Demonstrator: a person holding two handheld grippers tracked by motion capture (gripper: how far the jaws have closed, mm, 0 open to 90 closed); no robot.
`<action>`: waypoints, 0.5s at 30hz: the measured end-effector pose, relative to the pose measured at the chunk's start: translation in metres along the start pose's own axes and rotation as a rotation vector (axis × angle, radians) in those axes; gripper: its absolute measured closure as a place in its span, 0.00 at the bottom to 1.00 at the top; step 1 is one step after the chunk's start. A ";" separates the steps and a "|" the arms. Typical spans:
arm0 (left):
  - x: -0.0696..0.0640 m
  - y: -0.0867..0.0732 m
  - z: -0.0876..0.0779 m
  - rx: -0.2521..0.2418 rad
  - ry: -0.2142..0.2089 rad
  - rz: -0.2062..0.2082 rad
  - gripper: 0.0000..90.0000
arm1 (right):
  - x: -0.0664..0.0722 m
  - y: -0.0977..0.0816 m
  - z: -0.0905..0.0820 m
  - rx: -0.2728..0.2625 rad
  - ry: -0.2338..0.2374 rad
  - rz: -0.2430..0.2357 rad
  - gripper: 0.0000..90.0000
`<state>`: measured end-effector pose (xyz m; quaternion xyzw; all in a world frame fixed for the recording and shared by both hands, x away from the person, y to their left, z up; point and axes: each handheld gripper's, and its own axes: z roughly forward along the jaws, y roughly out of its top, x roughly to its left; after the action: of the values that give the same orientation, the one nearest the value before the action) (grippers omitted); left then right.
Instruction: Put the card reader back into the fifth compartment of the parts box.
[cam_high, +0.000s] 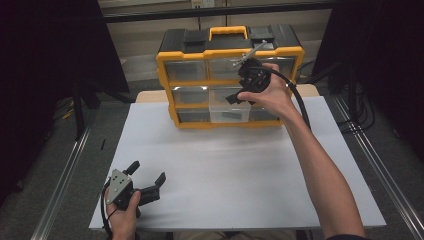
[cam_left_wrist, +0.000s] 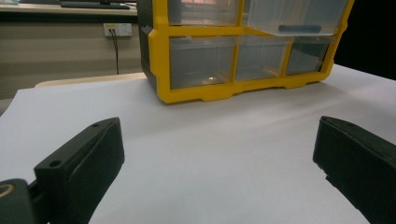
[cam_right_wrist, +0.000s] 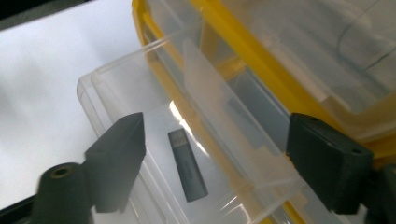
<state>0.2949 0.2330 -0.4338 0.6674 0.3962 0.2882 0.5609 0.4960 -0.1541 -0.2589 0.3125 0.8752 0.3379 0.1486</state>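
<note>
USB stick: lies flat in pulled-out clear drawer of organizer at bench's far edge, long axis crossing between right gripper's open, empty fingers directly above; left gripper open, idle, near corner.

A white table carries one yellow drawer organizer at its far edge.

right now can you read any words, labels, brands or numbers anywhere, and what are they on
None can be read.
The yellow and black drawer organizer shows no legible brand or label.
The grey USB stick in the pulled-out clear drawer shows no marking that can be made out.
The wall socket plate is too small to read.
</note>
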 end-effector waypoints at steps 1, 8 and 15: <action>0.000 0.000 0.000 0.000 0.000 0.001 0.02 | 0.000 0.000 0.000 0.000 0.000 0.000 0.19; 0.000 0.000 0.001 0.000 0.001 -0.001 0.02 | -0.003 -0.007 -0.008 -0.055 -0.021 0.041 0.14; 0.000 0.000 0.002 0.005 0.005 -0.001 0.02 | -0.003 -0.014 -0.012 -0.113 -0.026 0.069 0.09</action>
<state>0.2967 0.2324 -0.4344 0.6681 0.3984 0.2886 0.5583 0.4866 -0.1701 -0.2598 0.3379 0.8414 0.3877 0.1659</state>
